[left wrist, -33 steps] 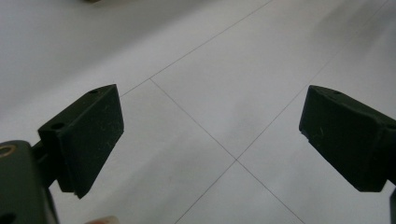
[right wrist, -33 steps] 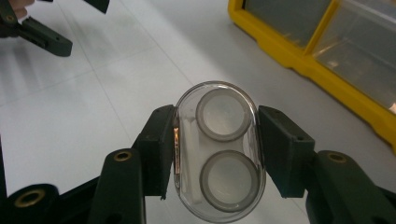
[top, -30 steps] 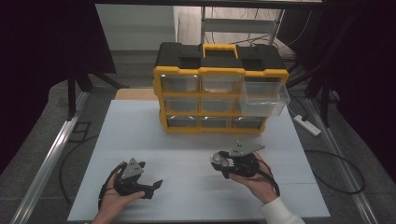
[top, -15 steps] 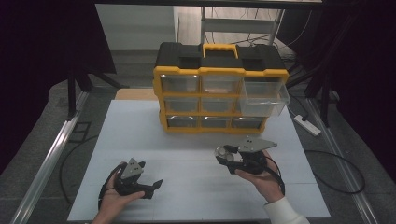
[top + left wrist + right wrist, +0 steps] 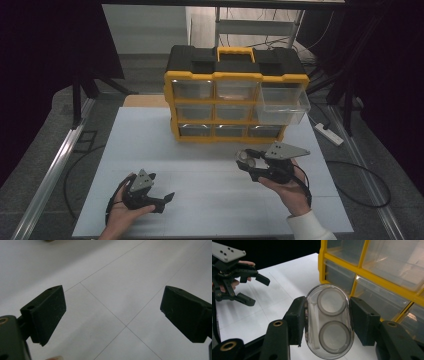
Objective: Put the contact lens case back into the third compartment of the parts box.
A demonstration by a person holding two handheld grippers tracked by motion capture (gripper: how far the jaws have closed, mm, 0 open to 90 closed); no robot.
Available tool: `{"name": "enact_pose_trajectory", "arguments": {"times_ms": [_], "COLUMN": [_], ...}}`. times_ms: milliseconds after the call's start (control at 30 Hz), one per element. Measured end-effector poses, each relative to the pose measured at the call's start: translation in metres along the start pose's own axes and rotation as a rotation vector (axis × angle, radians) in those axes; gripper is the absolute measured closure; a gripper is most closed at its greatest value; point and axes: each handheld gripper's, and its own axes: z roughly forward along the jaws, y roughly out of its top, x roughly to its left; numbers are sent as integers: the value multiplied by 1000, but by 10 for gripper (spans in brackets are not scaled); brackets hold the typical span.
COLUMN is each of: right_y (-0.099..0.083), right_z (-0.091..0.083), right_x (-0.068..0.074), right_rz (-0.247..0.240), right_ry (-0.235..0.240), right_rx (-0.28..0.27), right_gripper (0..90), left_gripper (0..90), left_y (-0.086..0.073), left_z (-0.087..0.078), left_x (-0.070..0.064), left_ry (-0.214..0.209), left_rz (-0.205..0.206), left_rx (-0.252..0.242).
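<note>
A yellow and black drawer cabinet [image 5: 235, 95] stands at the back of the white table [image 5: 200, 155], its top right clear drawer [image 5: 282, 102] pulled out. My right gripper [image 5: 246, 159] is shut on a clear oval case [image 5: 328, 320] holding two round discs, lifted in front of the cabinet's lower drawers [image 5: 372, 302]. My left gripper [image 5: 162, 200] rests low at the near left of the table, open, with nothing between its black pads [image 5: 47, 312]. In the right gripper view the left gripper [image 5: 253, 290] shows far off at the upper left.
A white power strip [image 5: 329, 134] lies on the floor right of the table. Cables [image 5: 360, 180] trail beside the table on both sides. A metal rail [image 5: 55, 170] runs along the table's left edge. Bare white tabletop lies between the two grippers.
My right gripper has lifted and moved right and toward the cabinet with the clear case in it. The left gripper has stayed where it was.
</note>
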Motion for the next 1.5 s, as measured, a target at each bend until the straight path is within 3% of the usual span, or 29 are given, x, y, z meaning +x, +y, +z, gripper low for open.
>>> {"name": "enact_pose_trajectory", "arguments": {"times_ms": [100,433,800,1200,1500], "right_y": [3,15,20,30,37], "right_z": [-2,-13,-23,-34,-37], "right_x": [1,4,0,1,1], "right_rz": [17,8,24,10,14], "right_ry": [14,17,1,-9,-19], "right_rx": [-16,-67,-111,-163,-186], "right_gripper": [488,488,489,489,490], "left_gripper": [68,68,68,68,68], "left_y": [0,0,0,0,1], "left_z": [0,0,0,0,-2], "left_x": [0,0,0,1,2], "left_ry": [0,-2,1,3,-7], "left_rz": [0,-4,-7,-5,-26], "left_rx": [1,-1,-2,0,-14]}}
